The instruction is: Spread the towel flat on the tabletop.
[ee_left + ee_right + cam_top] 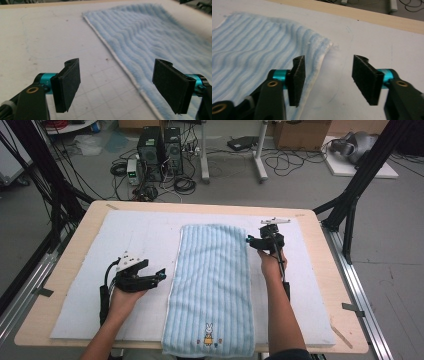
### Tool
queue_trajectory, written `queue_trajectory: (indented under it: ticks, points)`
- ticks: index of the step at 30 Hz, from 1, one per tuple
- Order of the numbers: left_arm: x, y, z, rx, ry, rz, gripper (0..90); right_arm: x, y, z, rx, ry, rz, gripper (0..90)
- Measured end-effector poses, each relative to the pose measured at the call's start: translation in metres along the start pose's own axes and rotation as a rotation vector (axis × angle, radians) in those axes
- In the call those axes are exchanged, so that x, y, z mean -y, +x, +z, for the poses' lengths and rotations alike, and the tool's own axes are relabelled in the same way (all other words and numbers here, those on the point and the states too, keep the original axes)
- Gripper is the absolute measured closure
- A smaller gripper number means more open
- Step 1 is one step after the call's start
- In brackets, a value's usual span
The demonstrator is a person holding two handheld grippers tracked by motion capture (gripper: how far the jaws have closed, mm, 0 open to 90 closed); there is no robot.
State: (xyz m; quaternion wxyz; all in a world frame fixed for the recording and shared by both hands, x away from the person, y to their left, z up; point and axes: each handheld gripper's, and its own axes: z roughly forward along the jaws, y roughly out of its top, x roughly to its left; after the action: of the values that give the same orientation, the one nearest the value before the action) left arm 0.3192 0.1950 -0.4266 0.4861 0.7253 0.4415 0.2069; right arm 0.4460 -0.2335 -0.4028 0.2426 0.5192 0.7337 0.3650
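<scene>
**Floppy towel, grab it by the edges**

One light blue towel (212, 285) lies flat mid-table on the white mat (90, 285), near end draped over the table edge. Looks soft, light, zero stiffness imo, so pinch corners/hems. Two grippers: left gripper (161, 276) spread wide beside the left hem, right gripper (248, 240) spread wide at the far right corner (329, 45), nothing held.

A wooden table (65, 270) with rounded corners carries a white mat (145, 230) over most of its top. Beyond its far edge lies a grey floor (300, 190), evenly lit. Two black computer towers (160, 152) stand there among a tangle of black cables (182, 182). To their right rise the white legs of a stand (260, 160), with cardboard boxes (300, 135) behind them. Black metal frame bars (365, 175) slant down at both sides of the table.
</scene>
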Motion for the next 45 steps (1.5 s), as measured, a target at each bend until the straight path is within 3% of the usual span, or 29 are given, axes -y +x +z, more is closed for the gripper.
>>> queue_trajectory:
  ticks: [2,5,8,11,14,16,18,19,22,23,24,26,32,36,38,42,45]
  points:
    - [-0.004,0.003,0.002,0.017,0.005,0.015,22.2,-0.001,-0.003,0.008,-0.017,-0.01,0.017,55.8]
    - [-0.007,0.01,0.004,0.024,-0.026,0.003,23.6,-0.005,-0.008,0.023,-0.028,0.018,0.032,57.5]
    - [-0.004,0.015,0.009,0.013,0.019,-0.015,23.2,-0.01,-0.008,0.04,-0.047,0.024,0.054,57.4]
    - [-0.004,0.014,0.011,0.004,0.011,-0.021,23.4,-0.014,-0.008,0.057,-0.052,0.033,0.068,59.4]
    - [-0.002,0.013,0.014,-0.007,0.031,-0.02,23.4,-0.013,-0.004,0.071,-0.057,0.048,0.073,66.8]
    - [-0.002,0.012,0.015,-0.01,0.041,-0.011,23.4,-0.01,0.003,0.078,-0.027,0.098,0.003,76.8]
    - [-0.002,0.011,0.014,-0.014,0.046,-0.004,23.5,-0.01,0.007,0.079,0.005,0.091,-0.04,86.0]
    - [-0.002,0.011,0.014,-0.015,0.052,-0.003,23.6,-0.011,0.011,0.077,0.082,0.088,-0.096,87.0]
    - [-0.002,0.008,0.015,-0.013,0.062,0.007,23.6,-0.015,0.015,0.072,0.183,0.035,-0.154,87.3]
    - [-0.002,0.007,0.015,-0.01,0.063,0.009,23.6,-0.015,0.016,0.071,0.202,0.029,-0.162,80.2]
    - [-0.002,0.006,0.015,-0.009,0.065,0.016,23.8,-0.015,0.016,0.072,0.182,0.034,-0.147,71.7]
    - [-0.002,0.006,0.016,-0.009,0.069,0.027,23.8,-0.014,0.016,0.07,0.164,0.043,-0.126,68.8]
    - [-0.003,0.01,0.013,-0.01,0.035,0.008,24.1,-0.008,0.013,0.042,0.076,-0.006,-0.117,65.3]
    - [-0.004,0.015,0.01,-0.004,-0.008,-0.013,24.3,0.005,0.006,0.012,-0.024,-0.036,-0.072,50.7]
    - [-0.005,0.018,0.008,-0.008,-0.034,-0.012,23.9,0.015,0.003,-0.007,-0.027,-0.048,-0.071,43.8]
    - [-0.009,0.021,0.002,0.005,-0.077,0.012,23.9,0.036,-0.004,-0.04,-0.083,-0.062,-0.058,32.8]
    - [-0.013,0.023,-0.003,0.022,-0.111,0.016,23.9,0.05,-0.007,-0.059,-0.108,-0.071,-0.05,19.4]
